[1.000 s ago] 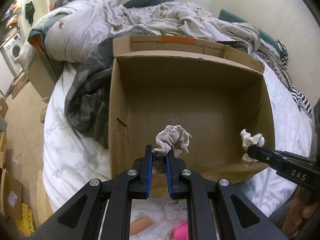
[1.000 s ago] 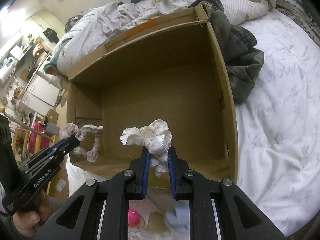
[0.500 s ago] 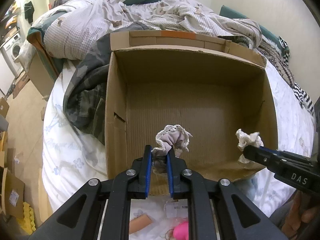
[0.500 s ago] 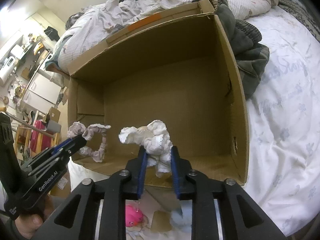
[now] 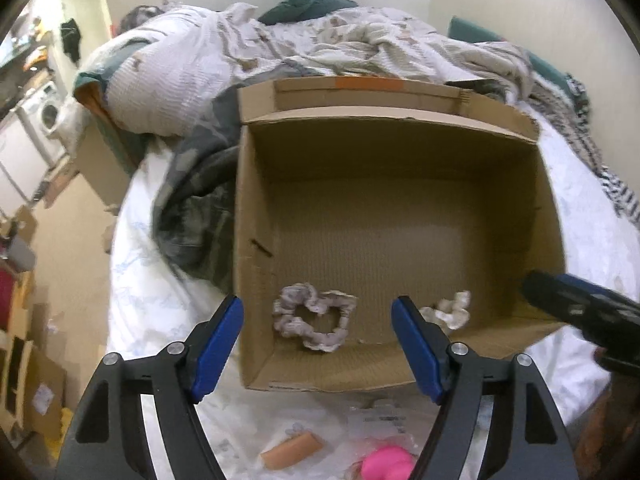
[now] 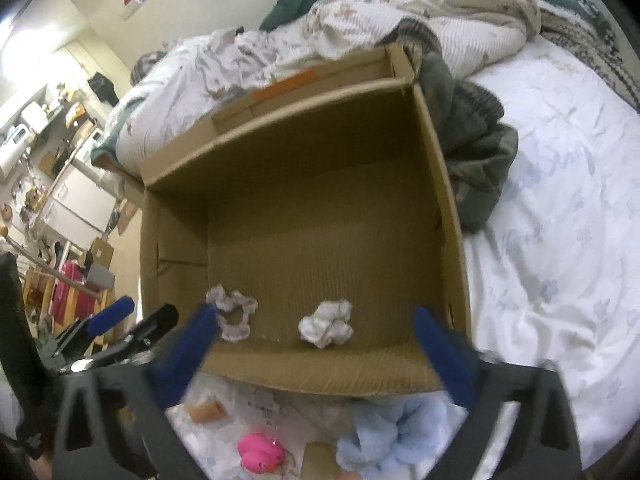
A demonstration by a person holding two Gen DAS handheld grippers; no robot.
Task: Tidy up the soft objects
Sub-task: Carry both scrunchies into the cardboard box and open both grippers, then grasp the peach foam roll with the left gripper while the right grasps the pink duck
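Both scrunchies down in the box, both your grippers wide apart!

Your left gripper (image 5: 318, 322) has its blue fingers spread and holds nothing; the lilac scrunchie (image 5: 314, 322) lies flat on the floor of the cardboard box (image 5: 400, 116), near the front wall. Your right gripper (image 6: 316, 338) is spread just as wide, and the white scrunchie (image 6: 327, 323) sits on the box floor beside the lilac one, apart from it. A pink toy (image 6: 260, 451) and a blue fluffy cloth (image 6: 394, 430) lie on the bed sheet (image 6: 560, 240) outside.
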